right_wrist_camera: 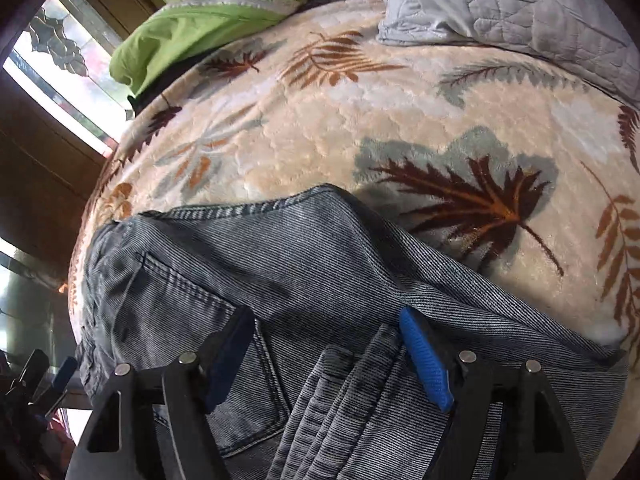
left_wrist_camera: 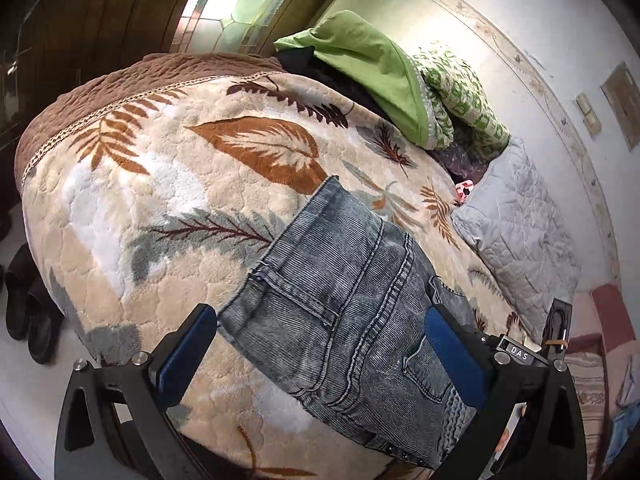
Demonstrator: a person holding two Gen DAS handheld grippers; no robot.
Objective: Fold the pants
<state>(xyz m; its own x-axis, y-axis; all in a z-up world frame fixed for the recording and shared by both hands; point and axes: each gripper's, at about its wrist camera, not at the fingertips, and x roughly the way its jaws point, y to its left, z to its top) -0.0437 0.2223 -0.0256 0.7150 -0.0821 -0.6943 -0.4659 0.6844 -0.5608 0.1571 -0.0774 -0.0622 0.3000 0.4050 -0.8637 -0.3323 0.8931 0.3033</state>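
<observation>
Grey-blue washed jeans lie folded on a cream leaf-patterned blanket on a bed. My left gripper is open above the waistband end, its blue pads set apart on either side of the denim. In the right wrist view the jeans fill the lower half, back pocket showing. My right gripper is open over a bunched fold of denim, the blue pads apart and holding nothing. The right gripper's black tip shows at the left view's right edge.
A green pillow and a green-and-white patterned quilt lie at the bed's far end. A grey quilted pillow lies along the wall side. Dark shoes stand on the floor at left. A window is at left.
</observation>
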